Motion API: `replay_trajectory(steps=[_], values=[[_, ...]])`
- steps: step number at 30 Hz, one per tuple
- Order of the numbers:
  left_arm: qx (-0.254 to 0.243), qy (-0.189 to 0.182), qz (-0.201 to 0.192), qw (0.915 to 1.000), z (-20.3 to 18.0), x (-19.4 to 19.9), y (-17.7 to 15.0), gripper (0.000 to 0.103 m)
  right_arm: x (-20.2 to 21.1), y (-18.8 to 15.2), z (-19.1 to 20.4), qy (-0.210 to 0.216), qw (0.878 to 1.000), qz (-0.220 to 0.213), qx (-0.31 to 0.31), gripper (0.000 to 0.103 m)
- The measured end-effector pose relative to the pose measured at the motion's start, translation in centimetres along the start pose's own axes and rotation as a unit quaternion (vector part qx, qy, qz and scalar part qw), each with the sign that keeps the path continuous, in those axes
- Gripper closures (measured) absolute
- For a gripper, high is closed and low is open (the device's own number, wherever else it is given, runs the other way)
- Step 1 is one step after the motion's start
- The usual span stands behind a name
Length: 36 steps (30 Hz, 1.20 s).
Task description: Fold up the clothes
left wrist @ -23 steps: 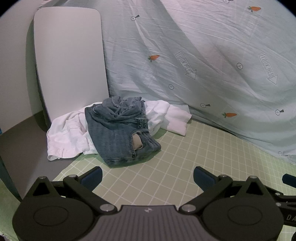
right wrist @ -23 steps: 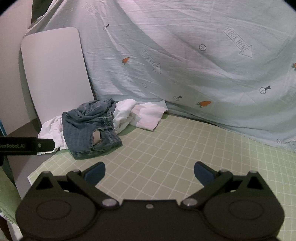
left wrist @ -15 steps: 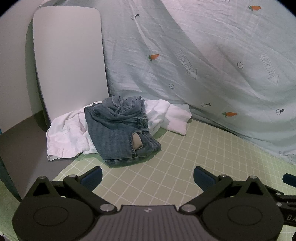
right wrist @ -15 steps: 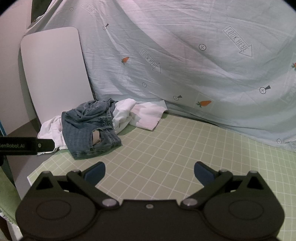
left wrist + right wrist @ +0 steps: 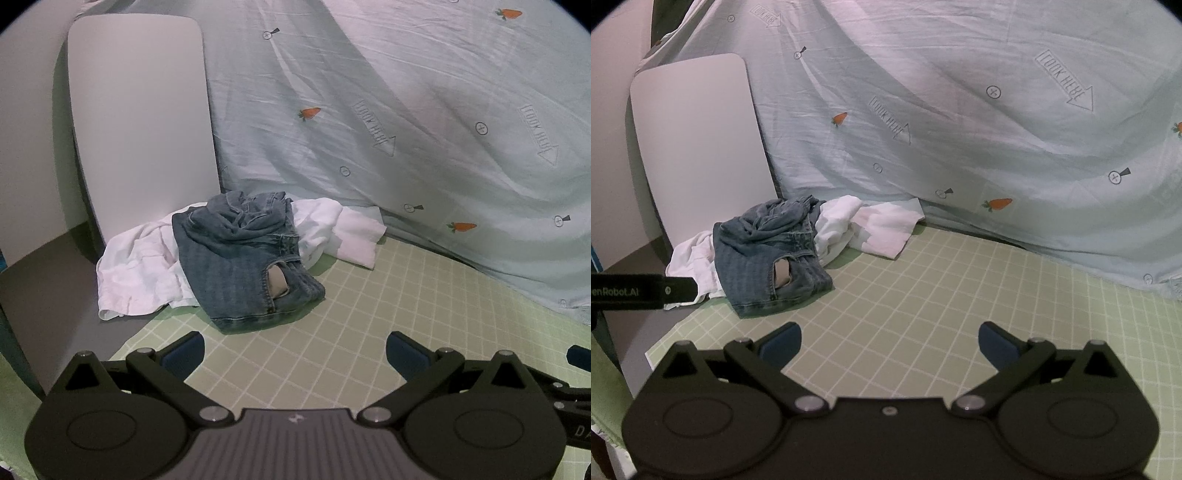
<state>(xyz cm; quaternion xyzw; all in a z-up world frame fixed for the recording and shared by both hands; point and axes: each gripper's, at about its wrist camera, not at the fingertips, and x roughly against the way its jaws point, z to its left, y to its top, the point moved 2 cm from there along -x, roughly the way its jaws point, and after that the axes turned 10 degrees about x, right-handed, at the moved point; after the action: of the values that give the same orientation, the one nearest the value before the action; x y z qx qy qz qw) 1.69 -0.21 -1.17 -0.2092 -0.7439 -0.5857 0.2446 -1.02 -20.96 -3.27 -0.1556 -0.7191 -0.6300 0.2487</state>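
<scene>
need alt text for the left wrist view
Crumpled jeans lie on a white garment at the far left of a green grid mat, before a carrot-print sheet. The left gripper, jaws open and empty, is short of the pile.

Jeans (image 5: pixel 236 262): faded blue denim, tan pocket lining showing. Shirt (image 5: pixel 136 273) beneath jeans: white. Mat (image 5: pixel 332 350): pale green, white grid. Backdrop sheet (image 5: pixel 406 110): light blue, orange carrots, arrow prints. Board (image 5: pixel 140 122) left of jeans: plain white.
</scene>
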Motion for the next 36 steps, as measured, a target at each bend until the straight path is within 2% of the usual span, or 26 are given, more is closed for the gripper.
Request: replay_trajectory(steps=[36], values=[[0.002, 0.001, 0.011, 0.9999, 0.70, -0.06, 0.72, 0.000, 0.19, -0.37, -0.10, -0.002, 1.000, 0.007, -0.006, 0.000]])
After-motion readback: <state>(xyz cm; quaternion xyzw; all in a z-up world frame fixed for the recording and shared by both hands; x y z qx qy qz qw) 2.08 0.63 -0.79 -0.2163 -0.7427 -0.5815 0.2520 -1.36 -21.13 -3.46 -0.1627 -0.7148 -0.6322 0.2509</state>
